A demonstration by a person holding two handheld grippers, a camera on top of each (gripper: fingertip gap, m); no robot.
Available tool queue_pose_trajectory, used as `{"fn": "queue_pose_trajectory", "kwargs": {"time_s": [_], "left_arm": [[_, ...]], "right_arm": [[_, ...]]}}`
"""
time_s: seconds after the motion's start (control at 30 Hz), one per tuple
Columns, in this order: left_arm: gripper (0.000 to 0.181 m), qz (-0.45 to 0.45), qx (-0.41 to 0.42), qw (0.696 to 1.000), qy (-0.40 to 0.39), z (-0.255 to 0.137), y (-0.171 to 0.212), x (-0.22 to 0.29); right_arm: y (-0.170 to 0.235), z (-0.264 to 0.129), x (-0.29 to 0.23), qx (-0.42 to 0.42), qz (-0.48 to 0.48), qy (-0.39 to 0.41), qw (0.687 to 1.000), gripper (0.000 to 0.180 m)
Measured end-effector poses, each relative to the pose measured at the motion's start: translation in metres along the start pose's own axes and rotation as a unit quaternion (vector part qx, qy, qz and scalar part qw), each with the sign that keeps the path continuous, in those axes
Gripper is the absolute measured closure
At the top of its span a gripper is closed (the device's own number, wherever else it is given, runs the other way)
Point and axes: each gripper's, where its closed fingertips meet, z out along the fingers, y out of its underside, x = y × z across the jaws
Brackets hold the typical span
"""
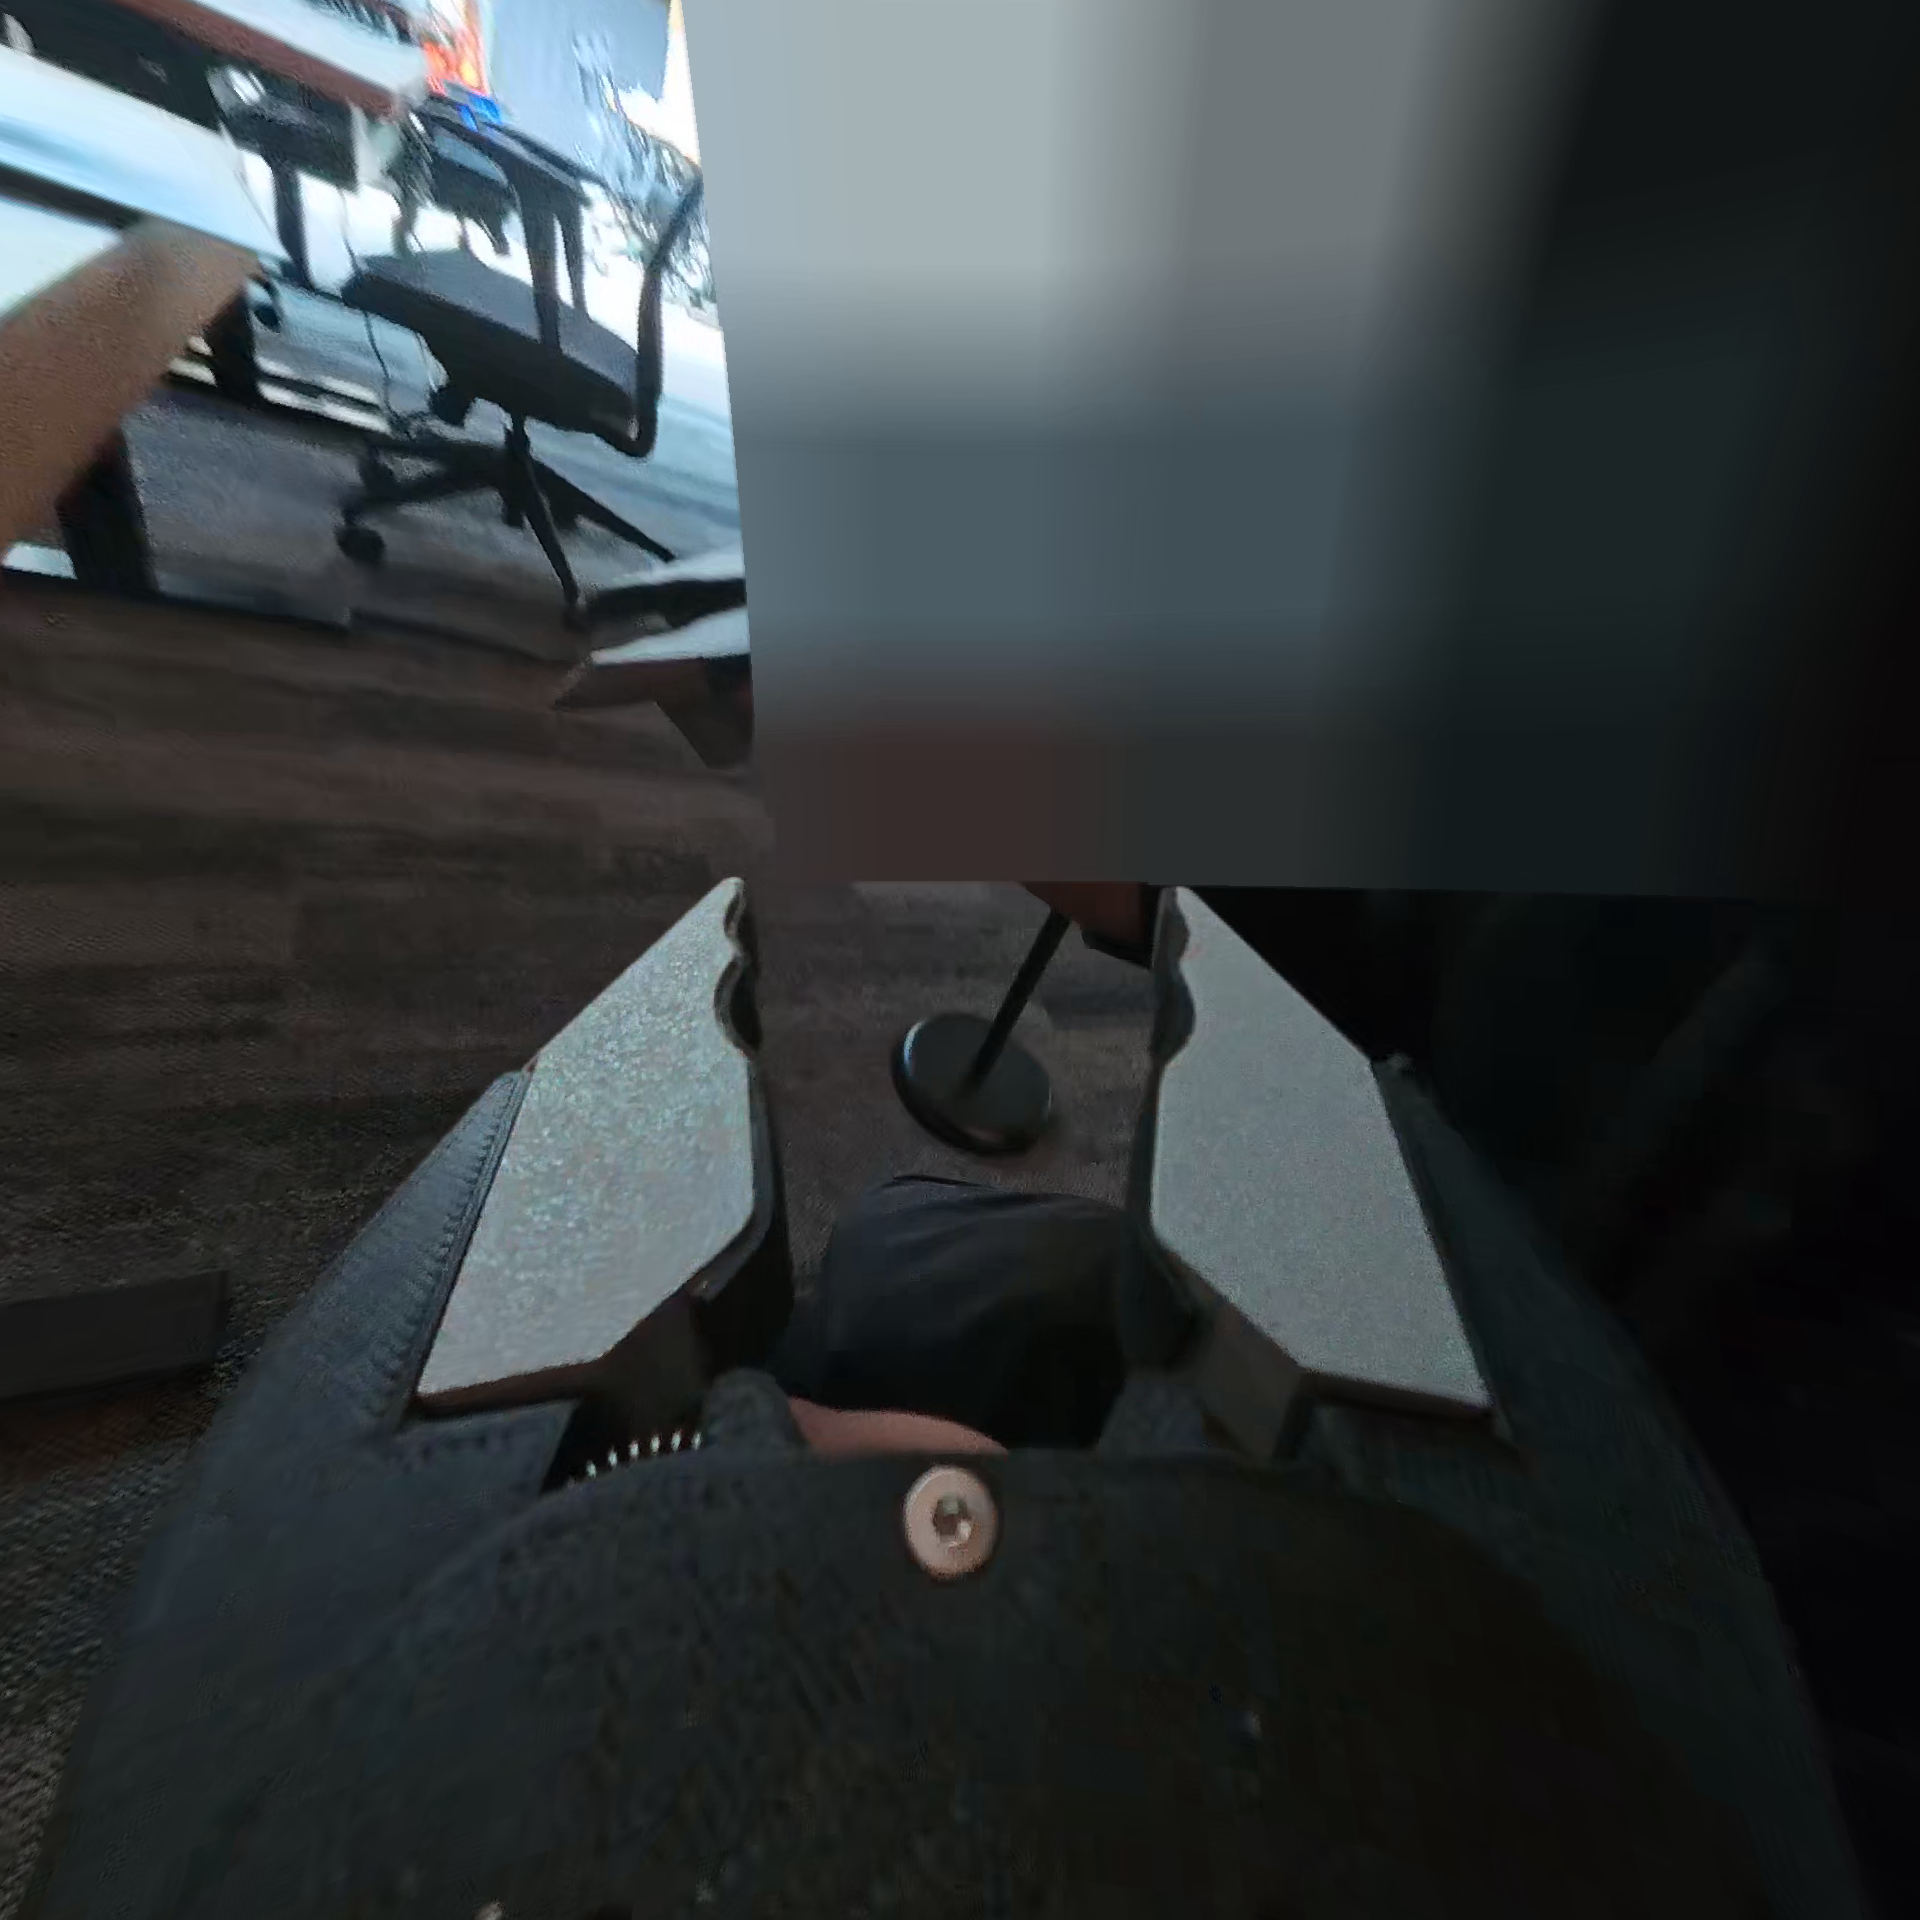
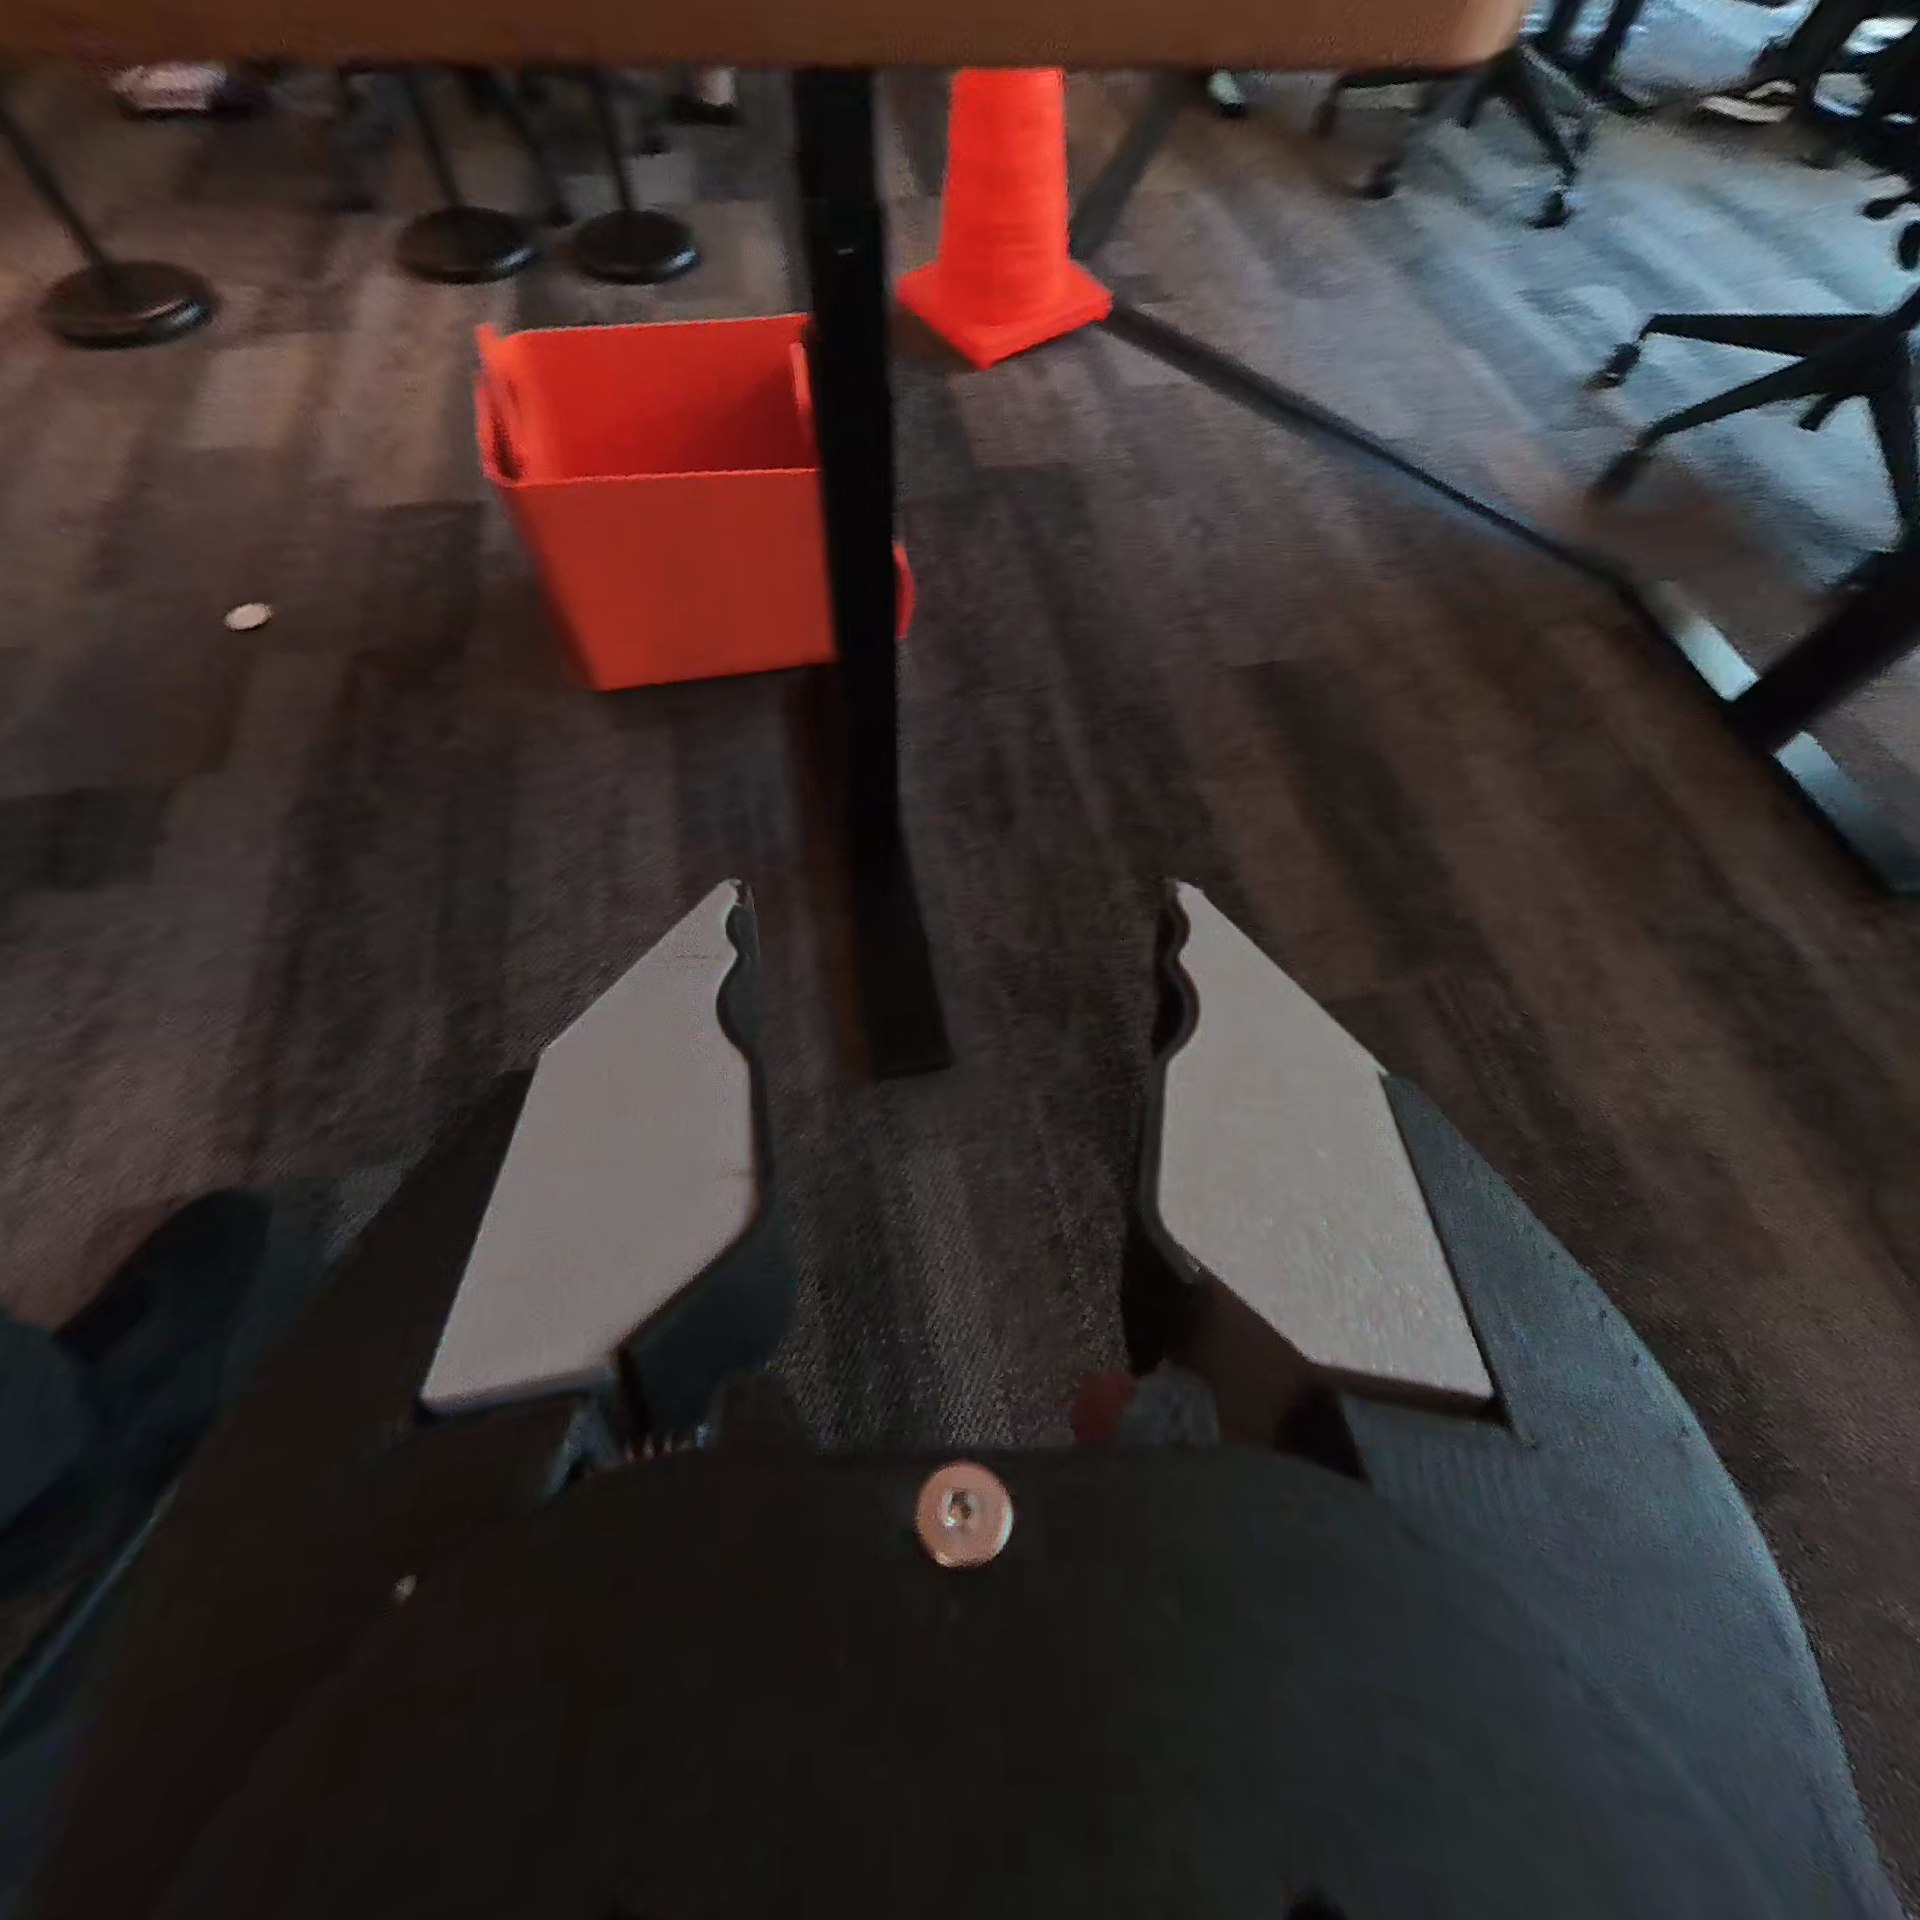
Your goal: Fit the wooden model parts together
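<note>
- Wooden model parts did not show in either wrist view, so I could not tell where they lay or how they looked.
- I could read no writing or brand.
- My left gripper (image 1: 956, 914) was spread wide, holding nothing, above dark carpet (image 1: 312, 935).
- My right gripper (image 2: 956, 914) gaped equally wide, gripping nothing, pointed at a black table leg (image 2: 857, 520) beside an orange bin (image 2: 665, 499) and orange cone (image 2: 1003, 208).

The right tool (image 2: 958, 914) hangs spread wide and empty over dark carpet (image 2: 1299, 727), with a black bench leg (image 2: 854, 520), orange bin (image 2: 665, 520) and orange cone (image 2: 1003, 218) ahead.
</note>
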Motion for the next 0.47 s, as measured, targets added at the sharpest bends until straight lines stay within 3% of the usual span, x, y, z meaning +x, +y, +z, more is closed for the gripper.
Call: {"fn": "queue_pose_trajectory", "kwargs": {"time_s": [0.2,0.47], "left_arm": [[0.100,0.032,-0.080,0.996,0.006,0.030,-0.040,0.001],[0.113,0.083,-0.147,0.983,-0.066,0.018,-0.138,-0.018]], "right_arm": [[-0.025,-0.004,0.019,-0.036,0.021,0.033,0.999,0.109],[-0.091,-0.081,-0.019,-0.114,0.042,0.028,0.992,0.106]]}}
